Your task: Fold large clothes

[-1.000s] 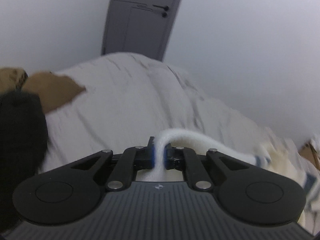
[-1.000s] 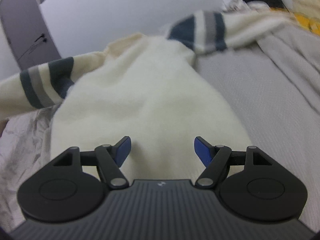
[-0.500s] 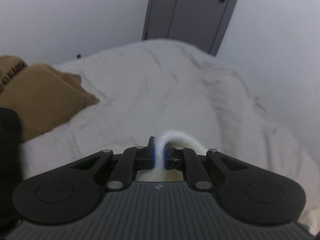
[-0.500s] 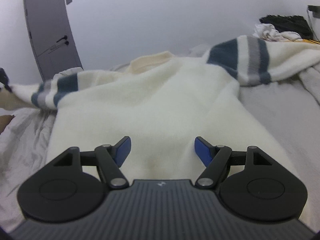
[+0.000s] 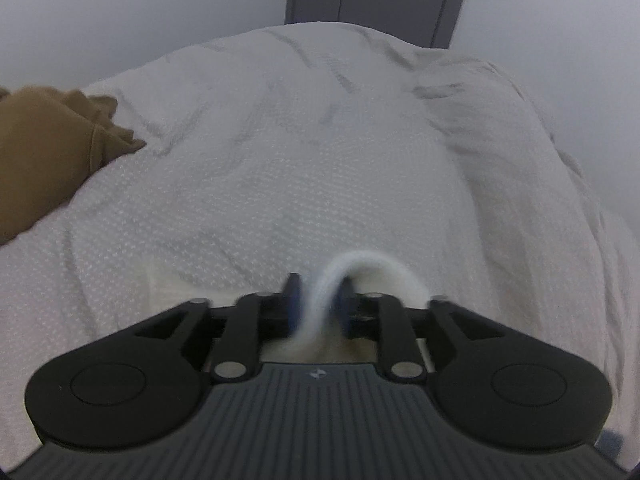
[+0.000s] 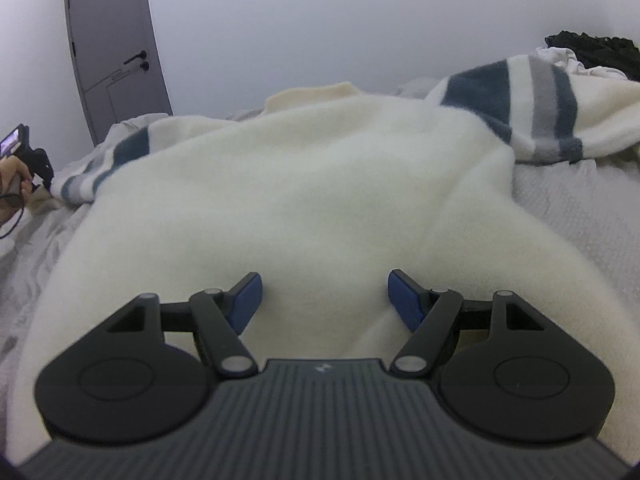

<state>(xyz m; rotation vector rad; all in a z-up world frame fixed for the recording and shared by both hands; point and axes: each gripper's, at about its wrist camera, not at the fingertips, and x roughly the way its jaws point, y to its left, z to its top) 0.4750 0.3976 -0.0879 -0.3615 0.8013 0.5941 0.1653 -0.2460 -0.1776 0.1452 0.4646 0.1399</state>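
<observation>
Sweater cuff [image 5: 320, 300] sits between the pads of the left gripper [image 5: 318, 312]; its jaws are opening, with a small gap showing on either side of the looped cream knit, so the cuff reads as being let go rather than pinched. Right gripper [image 6: 324, 296] stands wide, nothing between its blue pads, low over the hem end of the sweater body [image 6: 300, 200].

Step in hand, as judged: spreading the garment flat before the first fold. Left sleeve drawn out toward the door side of the bed and released there.

Next move likely calls for: left gripper backing clear of the cuff without dragging it; right sleeve [image 6: 532, 108] still bunched and doubled over, so it wants pulling out straight; then a grip on a hem corner or shoulder to begin folding.

Garment: cream fleecy knit, thick and soft, lying neck away from the right camera on the grey-white textured bedspread [image 5: 280, 160]. Collar [image 6: 312, 94] at the far edge. Both sleeves carry navy and grey stripe bands; left sleeve [image 6: 104, 164] stretched toward the person's hand [image 6: 12, 176] at frame edge. Body mostly flat, mild ripples.

Brown garment [image 5: 44, 152] lies apart on the bedspread, left of the cuff.
</observation>
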